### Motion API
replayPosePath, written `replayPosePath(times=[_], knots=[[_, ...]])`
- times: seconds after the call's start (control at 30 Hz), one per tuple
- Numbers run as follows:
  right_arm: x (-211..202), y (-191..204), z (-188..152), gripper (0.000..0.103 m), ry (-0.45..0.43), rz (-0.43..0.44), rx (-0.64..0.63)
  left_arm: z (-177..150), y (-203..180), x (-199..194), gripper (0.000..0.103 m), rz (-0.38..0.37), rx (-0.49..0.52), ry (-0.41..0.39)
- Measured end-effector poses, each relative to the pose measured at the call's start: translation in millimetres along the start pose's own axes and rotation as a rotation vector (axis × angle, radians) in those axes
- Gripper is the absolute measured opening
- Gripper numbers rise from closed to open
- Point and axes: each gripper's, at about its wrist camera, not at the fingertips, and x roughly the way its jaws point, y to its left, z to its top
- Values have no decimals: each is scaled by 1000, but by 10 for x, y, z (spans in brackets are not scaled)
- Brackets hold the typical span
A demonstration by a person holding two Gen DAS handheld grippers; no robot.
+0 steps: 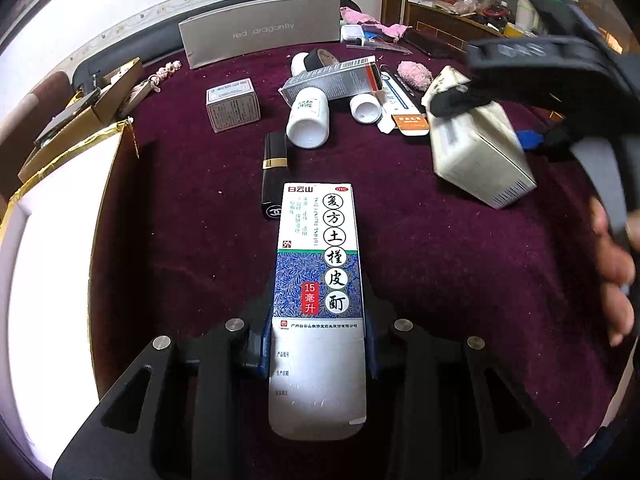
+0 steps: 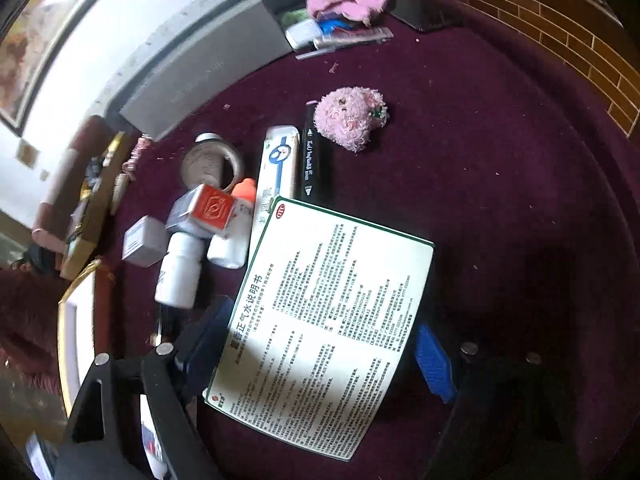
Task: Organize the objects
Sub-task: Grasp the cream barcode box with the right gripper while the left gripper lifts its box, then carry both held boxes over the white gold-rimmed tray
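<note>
A tall white and blue medicine box (image 1: 318, 264) with Chinese print sticks out forward above the purple tablecloth (image 1: 440, 280), and my left gripper (image 1: 319, 342) is shut on its lower part. At the right of the left wrist view, my right gripper (image 1: 494, 120) holds a tilted white box (image 1: 476, 156). From the right wrist view that wide white box (image 2: 328, 312), green-edged with dense printed text, fills the space between my right gripper's (image 2: 320, 346) blue pads (image 2: 434, 362), which rest against its sides. A person's hand (image 1: 616, 268) grips the right tool.
A black lipstick (image 1: 274, 172), white bottles (image 1: 308, 120), a small grey box (image 1: 232, 104) and other cartons lie mid-table. A long silver box (image 1: 260, 34) stands at the back. A gold-edged open box (image 1: 60, 208) sits left. A pink fluffy toy (image 2: 350, 116) and tape roll (image 2: 212, 164) lie beyond.
</note>
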Motion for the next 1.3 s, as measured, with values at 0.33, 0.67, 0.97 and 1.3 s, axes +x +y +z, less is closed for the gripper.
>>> replayPosePath(times=[0.33, 0.67, 0.97, 1.3], knots=[[-399, -32, -360, 78, -67, 161, -85, -64, -67, -143, 33, 41, -31, -37], [-475, 119, -530, 78, -51, 228, -129, -179, -4, -472, 33, 129, -28, -108], [-482, 466, -666, 78, -30, 246, -195, -272, 203, -712, 34, 153, -60, -152], [-446, 1095, -786, 78, 10, 276, -295, -448, 607, -973, 34, 185, -146, -197]])
